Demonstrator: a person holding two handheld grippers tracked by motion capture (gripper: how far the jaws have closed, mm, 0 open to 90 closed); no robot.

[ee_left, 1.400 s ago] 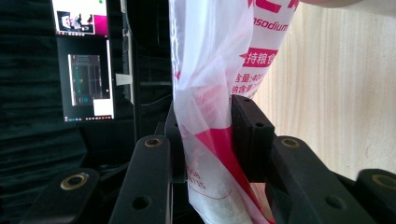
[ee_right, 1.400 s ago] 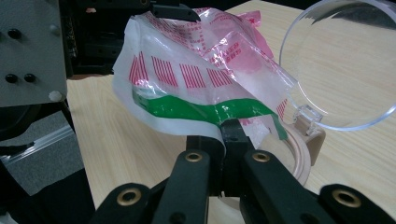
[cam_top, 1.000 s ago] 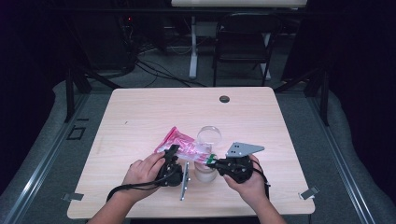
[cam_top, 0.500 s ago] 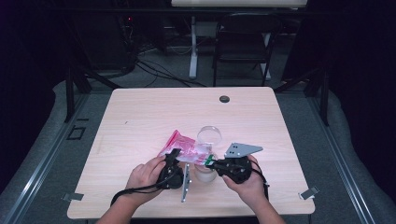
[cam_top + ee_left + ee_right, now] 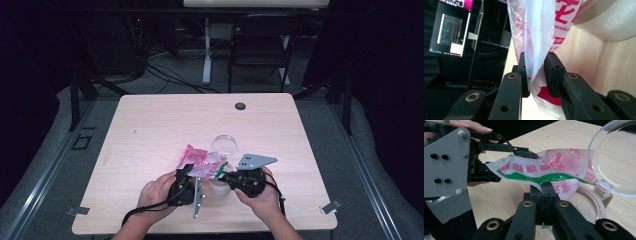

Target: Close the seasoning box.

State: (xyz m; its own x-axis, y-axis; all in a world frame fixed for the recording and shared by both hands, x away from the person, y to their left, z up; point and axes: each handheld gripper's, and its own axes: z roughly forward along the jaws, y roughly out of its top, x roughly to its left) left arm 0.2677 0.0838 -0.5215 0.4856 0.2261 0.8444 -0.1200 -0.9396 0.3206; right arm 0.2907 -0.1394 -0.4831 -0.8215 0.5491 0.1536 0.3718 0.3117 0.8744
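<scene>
The pink and white bag point(image 5: 200, 161) hangs just over the table point(image 5: 150, 130), near a round jar point(image 5: 220, 186). The right hand-held gripper point(image 5: 543, 185) pinches its edge tight. The left hand-held gripper point(image 5: 537, 71) has just been closing, its black jaws on both sides of the bag
</scene>
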